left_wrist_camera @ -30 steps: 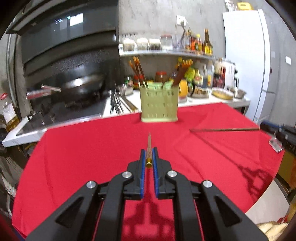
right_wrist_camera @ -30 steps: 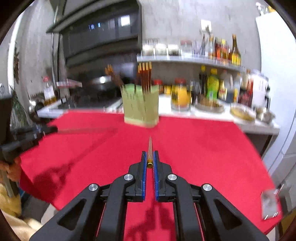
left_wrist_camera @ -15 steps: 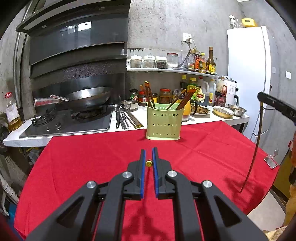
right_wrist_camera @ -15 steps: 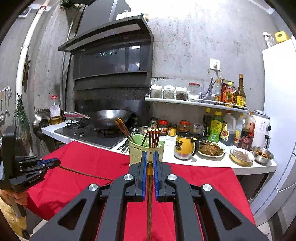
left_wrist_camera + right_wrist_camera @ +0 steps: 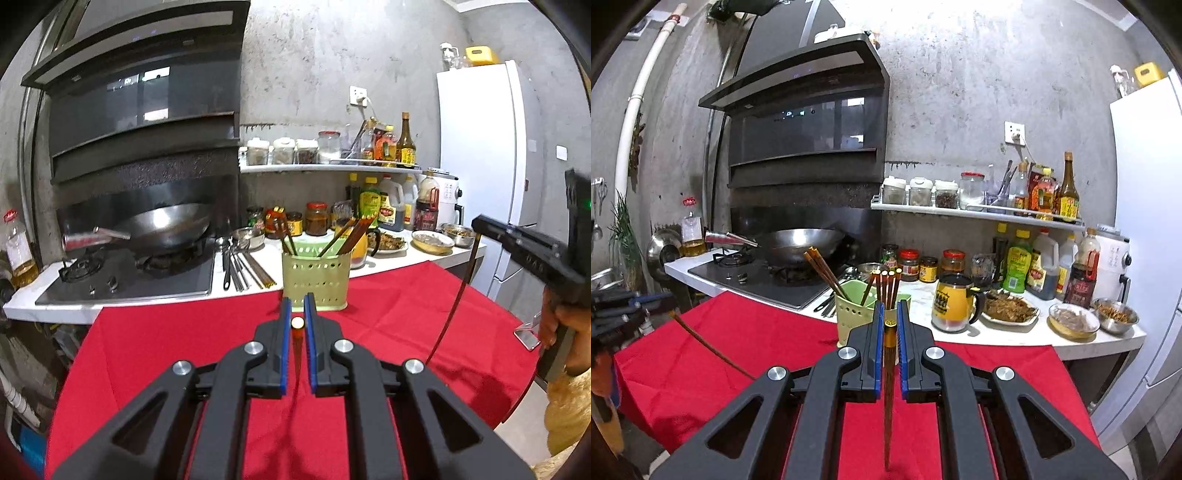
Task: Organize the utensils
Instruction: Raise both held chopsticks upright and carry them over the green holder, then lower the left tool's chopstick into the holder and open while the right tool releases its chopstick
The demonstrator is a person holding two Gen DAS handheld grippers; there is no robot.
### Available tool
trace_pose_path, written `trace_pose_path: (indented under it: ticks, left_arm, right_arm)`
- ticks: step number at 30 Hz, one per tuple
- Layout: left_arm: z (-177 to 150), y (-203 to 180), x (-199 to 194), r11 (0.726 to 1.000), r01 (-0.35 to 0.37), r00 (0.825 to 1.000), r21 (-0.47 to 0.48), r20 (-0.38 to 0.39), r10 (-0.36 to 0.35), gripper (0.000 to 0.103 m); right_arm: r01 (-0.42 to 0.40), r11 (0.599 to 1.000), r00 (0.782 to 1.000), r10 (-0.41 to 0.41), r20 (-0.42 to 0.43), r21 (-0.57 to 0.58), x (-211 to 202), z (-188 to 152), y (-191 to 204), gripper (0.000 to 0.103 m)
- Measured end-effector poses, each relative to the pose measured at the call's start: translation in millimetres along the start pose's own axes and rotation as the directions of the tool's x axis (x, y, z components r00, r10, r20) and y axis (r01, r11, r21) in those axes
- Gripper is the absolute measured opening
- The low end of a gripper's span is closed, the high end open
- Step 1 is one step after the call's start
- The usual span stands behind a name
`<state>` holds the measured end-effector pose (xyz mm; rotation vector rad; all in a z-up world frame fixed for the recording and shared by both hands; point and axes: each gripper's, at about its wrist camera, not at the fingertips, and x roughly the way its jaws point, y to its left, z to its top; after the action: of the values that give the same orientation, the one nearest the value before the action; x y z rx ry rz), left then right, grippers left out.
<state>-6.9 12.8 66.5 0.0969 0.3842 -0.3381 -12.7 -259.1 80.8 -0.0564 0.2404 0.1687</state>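
Carrying one chopstick per gripper toward the green holder [image 5: 314, 275] at the far edge of the red tablecloth [image 5: 177, 347].
Left gripper [image 5: 297, 314] and right gripper [image 5: 890, 312] are both clamping shut on a chopstick [image 5: 297, 323] [image 5: 888, 365] near its capped end, tip hanging down. Risk: long free ends are swinging, could snag the holder rim or cross. Only the left view is showing the right stick's full droop [image 5: 452, 306].

The pale green perforated plastic utensil holder [image 5: 314, 280] sits on the red tablecloth [image 5: 177, 343], steel wok [image 5: 166, 225] on the counter [image 5: 55, 314] behind-left, jars behind-right.
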Motion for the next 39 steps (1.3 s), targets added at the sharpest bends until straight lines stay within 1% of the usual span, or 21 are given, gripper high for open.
trace_pose_path:
  ticks: [3, 6, 7, 9, 11, 14, 15, 19, 23, 26, 29, 31, 34, 37, 39]
  left_arm:
    - [11, -2, -1, 1.000, 0.008, 1.000, 0.012, 0.009, -0.008, 0.007]
    - [18, -5, 2, 0.999, 0.041, 0.999, 0.010, -0.006, -0.041, 0.007]
    - [18, -6, 4, 0.999, 0.042, 0.999, 0.013, -0.007, -0.042, 0.007]
    - [20, -9, 9, 0.999, 0.037, 0.999, 0.024, -0.004, -0.036, 0.007]
    - [19, -12, 15, 0.999, 0.037, 0.999, 0.026, -0.012, -0.037, 0.007]
    - [12, -13, 34, 0.999, 0.035, 0.997, 0.022, -0.066, -0.033, 0.007]
    - [7, -14, 43, 0.999, 0.039, 0.995, 0.023, -0.097, -0.036, 0.007]
    - [-15, -13, 70, 0.999, 0.033, 0.981, 0.019, -0.191, -0.028, 0.007]
    - [-28, -8, 78, 1.000, 0.025, 0.974, 0.004, -0.227, -0.023, 0.007]
    - [-29, -4, 76, 1.000, 0.023, 0.974, -0.009, -0.224, -0.024, 0.006]
    - [-24, 1, 69, 0.999, 0.018, 0.982, -0.036, -0.187, -0.024, 0.006]
    - [-16, 7, 67, 0.999, 0.013, 0.989, -0.053, -0.146, -0.021, 0.006]
    - [2, 9, 74, 0.998, 0.010, 0.995, -0.061, -0.101, -0.016, 0.006]
    - [28, 8, 88, 0.999, 0.001, 0.999, -0.038, -0.039, -0.002, 0.006]
    - [46, 6, 96, 1.000, 0.006, 1.000, -0.030, -0.001, -0.006, 0.006]
  right_arm:
    - [0.010, 1.000, 1.000, -0.010, 0.008, -0.007, 0, -1, 0, 0.007]
    - [0.010, 1.000, 1.000, -0.010, 0.012, -0.005, 0, -3, -1, 0.007]
    - [0.011, 1.000, 1.000, -0.010, 0.011, -0.005, 0, -3, -2, 0.007]
    - [0.008, 1.000, 1.000, -0.008, 0.001, -0.006, 2, -4, -2, 0.007]
    - [-0.003, 1.000, 1.000, 0.002, -0.029, -0.004, 7, -7, -2, 0.008]
    - [-0.018, 1.000, 0.995, 0.020, -0.100, 0.020, 21, -17, -4, 0.007]
    - [-0.021, 0.999, 0.991, 0.026, -0.134, 0.035, 28, -25, -5, 0.007]
    - [-0.018, 0.998, 0.977, 0.032, -0.212, 0.068, 46, -45, -9, 0.007]
    - [-0.007, 0.998, 0.974, 0.020, -0.226, 0.061, 47, -51, -8, 0.007]
    - [-0.008, 0.998, 0.974, 0.021, -0.225, 0.059, 47, -49, -8, 0.007]
    - [-0.011, 0.998, 0.981, 0.022, -0.195, 0.059, 45, -46, -12, 0.007]
    - [-0.004, 0.999, 0.987, 0.013, -0.159, 0.054, 48, -41, -15, 0.007]
    - [0.012, 0.999, 0.993, -0.007, -0.120, 0.044, 60, -29, -20, 0.007]
    - [0.023, 0.999, 0.998, -0.020, -0.065, 0.041, 82, -6, -27, 0.007]
    - [0.027, 0.999, 0.999, -0.026, -0.031, 0.031, 95, 11, -29, 0.007]
